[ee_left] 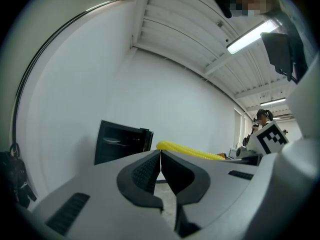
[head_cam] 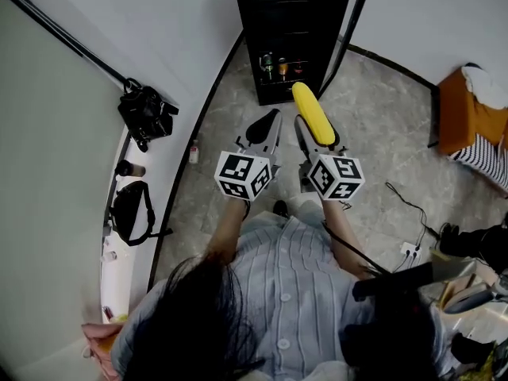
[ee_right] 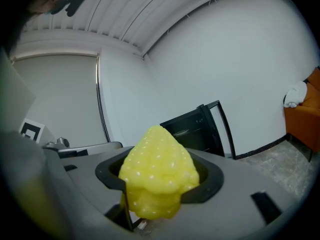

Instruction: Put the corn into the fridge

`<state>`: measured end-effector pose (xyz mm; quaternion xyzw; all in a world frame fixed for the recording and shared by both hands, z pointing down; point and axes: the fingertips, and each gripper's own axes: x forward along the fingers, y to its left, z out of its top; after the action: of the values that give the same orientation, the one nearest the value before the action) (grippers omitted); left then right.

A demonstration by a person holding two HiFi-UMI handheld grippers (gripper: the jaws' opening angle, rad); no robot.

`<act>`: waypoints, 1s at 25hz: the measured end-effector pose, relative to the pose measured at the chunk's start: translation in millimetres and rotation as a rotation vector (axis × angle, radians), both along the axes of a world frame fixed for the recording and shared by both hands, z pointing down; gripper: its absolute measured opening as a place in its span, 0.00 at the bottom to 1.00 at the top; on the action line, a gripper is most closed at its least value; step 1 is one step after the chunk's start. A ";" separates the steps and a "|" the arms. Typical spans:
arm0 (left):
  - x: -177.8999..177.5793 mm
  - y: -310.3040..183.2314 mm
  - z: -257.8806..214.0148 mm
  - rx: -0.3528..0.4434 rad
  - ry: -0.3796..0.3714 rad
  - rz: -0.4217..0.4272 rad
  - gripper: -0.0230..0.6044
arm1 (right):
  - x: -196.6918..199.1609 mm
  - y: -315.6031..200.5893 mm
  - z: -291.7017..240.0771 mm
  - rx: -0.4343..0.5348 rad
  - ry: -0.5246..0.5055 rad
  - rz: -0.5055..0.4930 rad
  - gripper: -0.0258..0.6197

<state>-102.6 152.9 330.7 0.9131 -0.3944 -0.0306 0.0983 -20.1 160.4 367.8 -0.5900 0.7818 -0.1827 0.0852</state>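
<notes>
Nearest the head camera, just past the person's shirt, both grippers reach forward over the stone floor. The left gripper has its jaws pressed together on nothing; its own view shows the two dark pads meeting along a thin seam. The right gripper is clamped on the corn, holding the cob by its near end, so most of its length juts out past the jaw tips; in the right gripper view it fills the gap between the jaws, seen almost end-on.

The cob's long axis runs along the gripper's own line, free tip leading. Straight beyond that tip, and well apart from it, stands the fridge; its door is swung open on the head view's right, and bottles sit on a lower shelf.

The coming move looks like a plain forward carry by the right hand: cob and opening are already in line, so the corn could go in tip first. The left hand is beside it and free, should the door need steadying.
</notes>
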 end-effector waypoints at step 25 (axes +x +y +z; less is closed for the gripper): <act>56.0 -162.0 33.0 -0.082 0.005 -0.045 0.05 | 63.5 -157.3 36.6 -0.095 -0.008 -0.039 0.45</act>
<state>-46.7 -9.0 363.7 0.8991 -0.4157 -0.0189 0.1358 43.4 3.1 404.4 -0.5774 0.7832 -0.2236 0.0567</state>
